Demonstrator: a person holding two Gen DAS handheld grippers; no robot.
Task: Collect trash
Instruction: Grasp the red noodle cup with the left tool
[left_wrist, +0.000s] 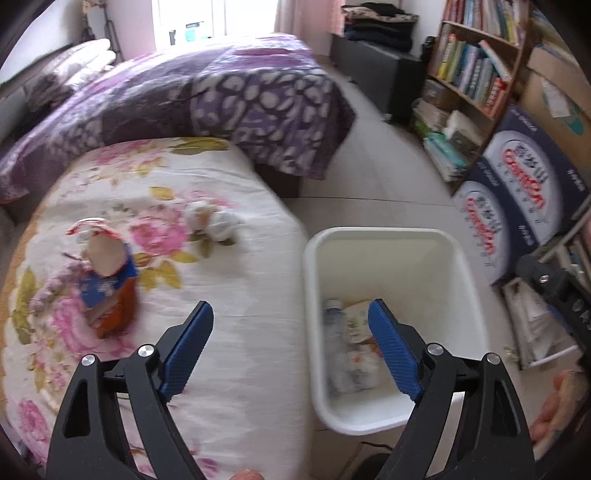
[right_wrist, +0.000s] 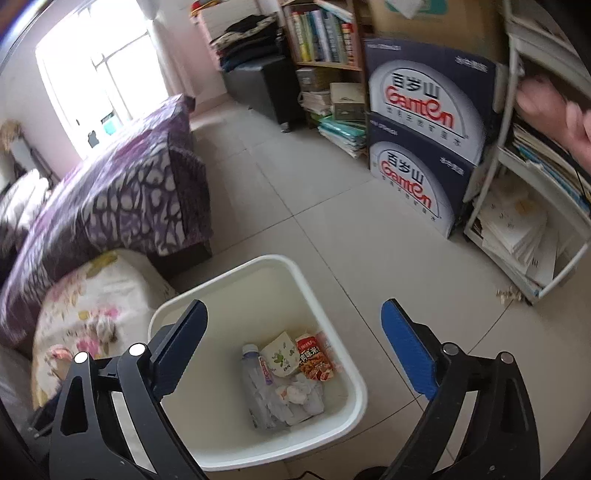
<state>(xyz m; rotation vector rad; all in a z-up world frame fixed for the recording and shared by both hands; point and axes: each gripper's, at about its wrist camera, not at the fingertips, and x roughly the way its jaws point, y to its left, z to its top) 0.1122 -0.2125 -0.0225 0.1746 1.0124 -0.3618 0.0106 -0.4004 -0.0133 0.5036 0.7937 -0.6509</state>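
Two trash pieces left on the floral bed (left_wrist: 229, 302): snack wrapper (left_wrist: 105, 280) ahead-left of the left gripper (left_wrist: 290, 314), long axis running toward the camera, and crumpled tissue (left_wrist: 212, 221) farther up. Left is nearer both. One white bin (right_wrist: 334, 321) under the right gripper (right_wrist: 294, 312), holding one bottle (right_wrist: 255, 373), two packets and some tissue. Both fingers wide apart, empty.

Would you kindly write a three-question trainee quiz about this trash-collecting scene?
1. True or false: the white bin already holds a plastic bottle.
2. Which is left on the floral bedsheet? A) snack bag and crumpled tissue B) a book C) a shoe
3. Fill in: both the left gripper and right gripper are ____ and hold nothing.

Key: 1 true; 2 A; 3 open
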